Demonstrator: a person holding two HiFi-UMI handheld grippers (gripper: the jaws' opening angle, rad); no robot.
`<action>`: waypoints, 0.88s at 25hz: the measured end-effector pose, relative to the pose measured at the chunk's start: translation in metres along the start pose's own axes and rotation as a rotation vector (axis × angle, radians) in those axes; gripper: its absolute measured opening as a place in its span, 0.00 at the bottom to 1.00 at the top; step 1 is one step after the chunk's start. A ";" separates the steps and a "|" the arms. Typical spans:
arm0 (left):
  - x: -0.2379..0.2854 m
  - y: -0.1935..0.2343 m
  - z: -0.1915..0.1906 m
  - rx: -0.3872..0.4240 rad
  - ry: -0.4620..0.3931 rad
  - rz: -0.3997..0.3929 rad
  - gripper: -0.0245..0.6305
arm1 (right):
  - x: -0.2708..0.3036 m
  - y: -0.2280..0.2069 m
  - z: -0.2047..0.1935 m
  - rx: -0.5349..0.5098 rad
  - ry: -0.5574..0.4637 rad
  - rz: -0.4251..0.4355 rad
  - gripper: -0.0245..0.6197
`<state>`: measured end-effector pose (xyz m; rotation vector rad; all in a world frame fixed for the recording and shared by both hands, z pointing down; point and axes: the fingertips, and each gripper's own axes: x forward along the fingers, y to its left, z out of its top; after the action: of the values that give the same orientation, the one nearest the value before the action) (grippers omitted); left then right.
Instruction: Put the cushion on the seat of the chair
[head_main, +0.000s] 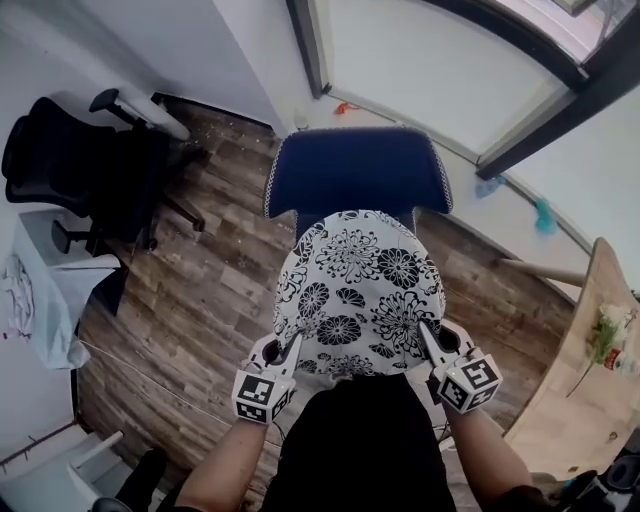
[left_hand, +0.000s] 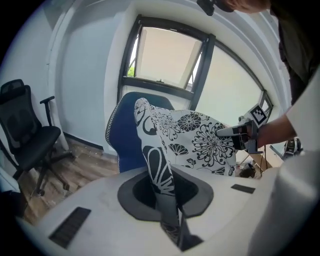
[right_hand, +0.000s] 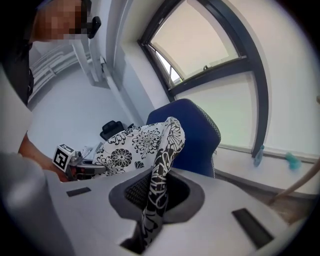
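A white cushion (head_main: 358, 290) with black flowers hangs between my two grippers, above the seat of a blue chair (head_main: 355, 170) whose backrest stands just behind it. My left gripper (head_main: 292, 350) is shut on the cushion's near left edge, and my right gripper (head_main: 432, 345) is shut on its near right edge. In the left gripper view the fabric (left_hand: 159, 170) runs pinched between the jaws, and the right gripper (left_hand: 239, 135) shows across the cushion. The right gripper view has the cushion edge (right_hand: 157, 185) clamped likewise, with the left gripper (right_hand: 82, 169) beyond. The cushion hides the seat.
A black office chair (head_main: 90, 170) stands at the left on the wooden floor (head_main: 200, 290). Below it is a white table (head_main: 50, 290) with cloth on it. A wooden table (head_main: 590, 380) fills the right edge. Window frames (head_main: 540, 130) run behind the blue chair.
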<state>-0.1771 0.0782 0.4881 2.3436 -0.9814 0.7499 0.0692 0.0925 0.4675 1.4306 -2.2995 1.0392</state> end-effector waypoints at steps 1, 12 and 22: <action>0.005 0.002 -0.005 -0.011 0.007 0.000 0.07 | 0.005 -0.004 -0.004 0.006 0.005 -0.001 0.10; 0.054 0.022 -0.042 -0.062 0.084 0.009 0.07 | 0.050 -0.036 -0.035 0.027 0.083 0.012 0.10; 0.086 0.029 -0.091 -0.094 0.126 0.010 0.07 | 0.080 -0.061 -0.072 0.006 0.144 0.037 0.10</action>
<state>-0.1751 0.0743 0.6168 2.1844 -0.9539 0.8269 0.0704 0.0701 0.5886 1.2754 -2.2298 1.1215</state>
